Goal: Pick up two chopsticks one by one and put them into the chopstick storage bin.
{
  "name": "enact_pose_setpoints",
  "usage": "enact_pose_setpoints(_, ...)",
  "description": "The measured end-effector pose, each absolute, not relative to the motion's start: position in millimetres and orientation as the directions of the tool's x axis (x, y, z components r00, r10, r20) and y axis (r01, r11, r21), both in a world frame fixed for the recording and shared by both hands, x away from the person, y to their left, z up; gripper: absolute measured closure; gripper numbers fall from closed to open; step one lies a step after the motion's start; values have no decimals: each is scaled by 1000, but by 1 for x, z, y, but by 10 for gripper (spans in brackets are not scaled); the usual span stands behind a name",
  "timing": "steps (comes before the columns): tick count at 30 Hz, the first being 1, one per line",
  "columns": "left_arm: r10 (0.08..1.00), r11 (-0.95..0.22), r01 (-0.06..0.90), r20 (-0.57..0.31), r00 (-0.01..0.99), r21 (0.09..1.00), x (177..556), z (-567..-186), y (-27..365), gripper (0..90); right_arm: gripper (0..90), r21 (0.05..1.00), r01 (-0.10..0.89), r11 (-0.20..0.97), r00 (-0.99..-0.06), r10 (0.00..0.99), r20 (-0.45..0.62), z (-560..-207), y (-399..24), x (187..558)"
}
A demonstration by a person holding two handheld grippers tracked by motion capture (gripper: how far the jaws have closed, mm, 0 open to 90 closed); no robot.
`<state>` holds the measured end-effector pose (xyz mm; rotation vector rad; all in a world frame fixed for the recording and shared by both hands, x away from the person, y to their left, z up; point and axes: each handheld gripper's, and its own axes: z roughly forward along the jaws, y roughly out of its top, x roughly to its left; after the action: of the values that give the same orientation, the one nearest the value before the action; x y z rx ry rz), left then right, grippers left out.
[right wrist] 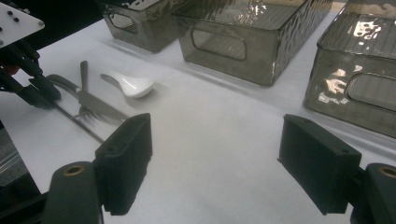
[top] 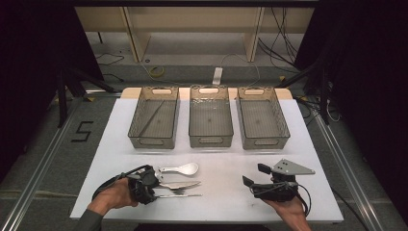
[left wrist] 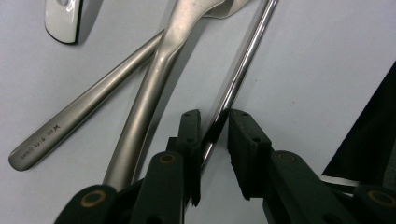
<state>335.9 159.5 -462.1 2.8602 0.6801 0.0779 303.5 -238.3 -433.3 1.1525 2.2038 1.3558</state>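
Observation:
A thin shiny metal rod (left wrist: 243, 70) lies on the white table between the jaws of my left gripper (left wrist: 215, 116). It rests close against the left pad, and a gap shows to the right pad. Beside it two steel cutlery handles cross: an engraved one (left wrist: 79, 121) and a wider one (left wrist: 149, 102). The end of a white spoon (left wrist: 63, 21) lies farther off. In the high view my left gripper (top: 156, 187) sits at the handle ends of the cutlery (top: 180, 185), below the white spoon (top: 185, 168). My right gripper (top: 255, 174) stands open and holds nothing at the front right.
Three smoky clear bins stand in a row at the back of the table: left (top: 153, 143), middle (top: 210, 141), right (top: 264, 143). A thin stick lies slantwise in the left bin. Bare white table surface (top: 221, 163) lies between the two grippers.

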Motion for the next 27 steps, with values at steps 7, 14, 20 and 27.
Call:
enact_pose_setpoints(7, 402, -898, 393, 3, 916, 198, 334, -461, 159, 781, 266, 850, 473, 230, -631, 762, 144, -433, -238, 304)
enact_pose_setpoints(14, 321, -930, 316, -2, 947, 190, 331, -461, 158, 826, 267, 847, 477, 236, -631, 762, 143, -433, -238, 303)
enact_pose_setpoints(20, 304, -934, 300, -10, 953, 195, 330, -461, 158, 843, 268, 847, 477, 237, -632, 762, 143, -433, -239, 303)
enact_pose_setpoints(27, 274, -943, 272, -17, 962, 194, 329, -460, 158, 846, 270, 845, 479, 237, -633, 761, 145, -433, -238, 303)
